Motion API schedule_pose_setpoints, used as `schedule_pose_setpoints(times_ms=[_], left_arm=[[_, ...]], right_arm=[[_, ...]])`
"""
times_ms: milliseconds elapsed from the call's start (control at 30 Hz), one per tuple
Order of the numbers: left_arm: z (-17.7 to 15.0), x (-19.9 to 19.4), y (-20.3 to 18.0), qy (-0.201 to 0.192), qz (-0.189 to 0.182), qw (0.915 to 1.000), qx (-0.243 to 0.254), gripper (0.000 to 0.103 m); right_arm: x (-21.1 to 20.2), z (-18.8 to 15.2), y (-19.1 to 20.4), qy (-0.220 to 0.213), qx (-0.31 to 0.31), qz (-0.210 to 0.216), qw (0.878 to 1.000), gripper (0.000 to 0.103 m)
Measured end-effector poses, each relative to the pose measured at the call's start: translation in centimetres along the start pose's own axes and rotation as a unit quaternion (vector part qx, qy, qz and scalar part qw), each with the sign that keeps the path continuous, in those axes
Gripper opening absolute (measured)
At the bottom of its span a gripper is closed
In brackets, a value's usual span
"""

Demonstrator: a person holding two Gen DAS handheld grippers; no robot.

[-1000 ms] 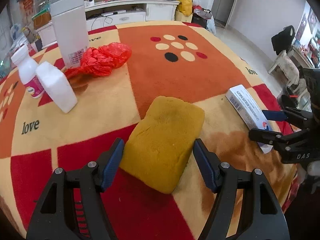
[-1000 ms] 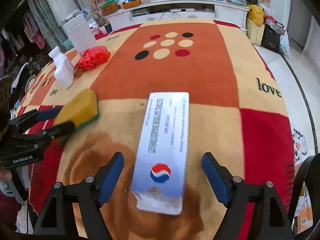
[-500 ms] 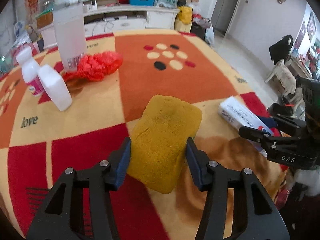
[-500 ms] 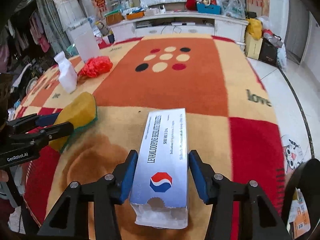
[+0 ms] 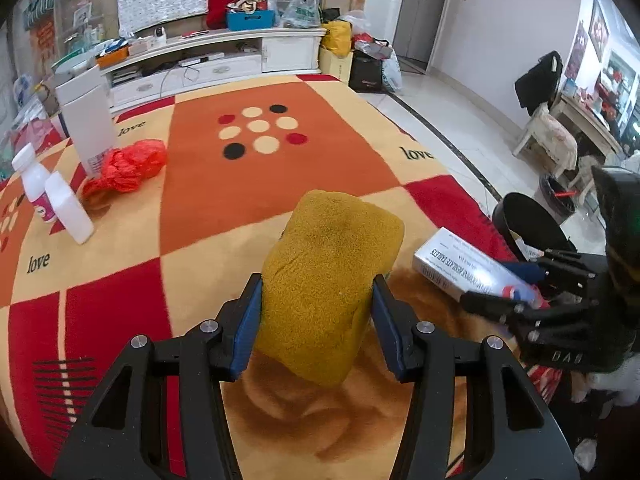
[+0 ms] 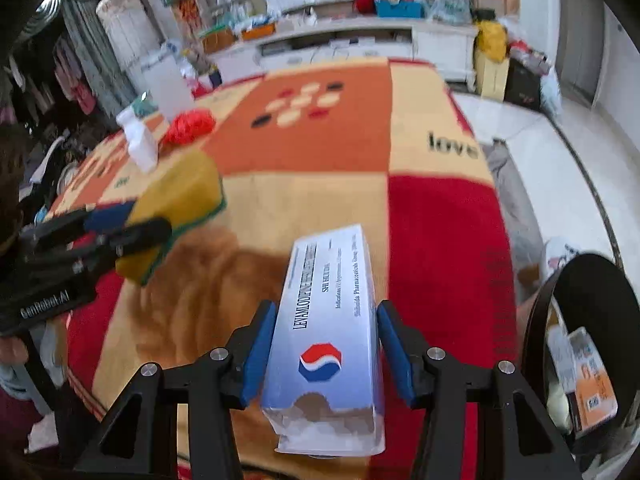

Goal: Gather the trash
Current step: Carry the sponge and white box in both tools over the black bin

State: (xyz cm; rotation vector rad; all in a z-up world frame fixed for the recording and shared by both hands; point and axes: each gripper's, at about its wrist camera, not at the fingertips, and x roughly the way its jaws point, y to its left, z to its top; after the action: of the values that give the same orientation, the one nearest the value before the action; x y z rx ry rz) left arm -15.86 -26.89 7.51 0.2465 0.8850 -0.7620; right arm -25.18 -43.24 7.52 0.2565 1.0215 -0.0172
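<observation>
My left gripper is shut on a yellow sponge and holds it lifted above the blanket-covered table. My right gripper is shut on a white and blue medicine box, also lifted off the table. The box also shows in the left wrist view, and the sponge in the right wrist view. A black trash bin with packaging inside stands on the floor at the right, just beside the right gripper.
A crumpled red plastic bag, two white bottles and a tall white carton sit at the table's far left. A white TV cabinet runs along the back. A chair stands on the right.
Both grippers closed, the left on the sponge and the right on the medicine box, and lifted them off the table. The right gripper swung toward the black bin.
</observation>
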Motion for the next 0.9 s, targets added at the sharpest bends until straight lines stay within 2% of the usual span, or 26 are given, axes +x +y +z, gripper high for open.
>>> schedule_pose_setpoints(times_ms=[133,233,300,333,600,900], left_arm=[[-0.1,0.1,-0.7,0.003,0.004,1.0,0.004,0.051],[0.0,-0.2,-1.0,0.0,0.008,0.9999,0.007,0.051],[0.0,-0.4,-1.3,-0.002,0.01,0.9999,0.009,0.051],[0.1,-0.4,-1.3,-0.002,0.01,0.9999,0.009,0.051],[0.8,0.1,-3.5,-0.005,-0.005,0.9998,0.021,0.051],[2.1,1.2,-8.4,-0.002,-0.047,0.998,0.043,0.051]], right_arm=[[0.7,-0.2,-0.1,0.014,0.006,-0.002,1.0,0.057],[1.7,-0.1,0.1,0.019,0.005,0.001,1.0,0.057],[2.1,-0.2,0.3,0.015,-0.005,-0.009,1.0,0.053],[2.0,-0.3,0.4,0.011,-0.009,-0.014,1.0,0.048],[-2.3,-0.9,-2.5,-0.037,0.02,-0.019,0.999,0.047],[-5.2,-1.9,-7.0,-0.054,0.062,-0.04,0.996,0.047]])
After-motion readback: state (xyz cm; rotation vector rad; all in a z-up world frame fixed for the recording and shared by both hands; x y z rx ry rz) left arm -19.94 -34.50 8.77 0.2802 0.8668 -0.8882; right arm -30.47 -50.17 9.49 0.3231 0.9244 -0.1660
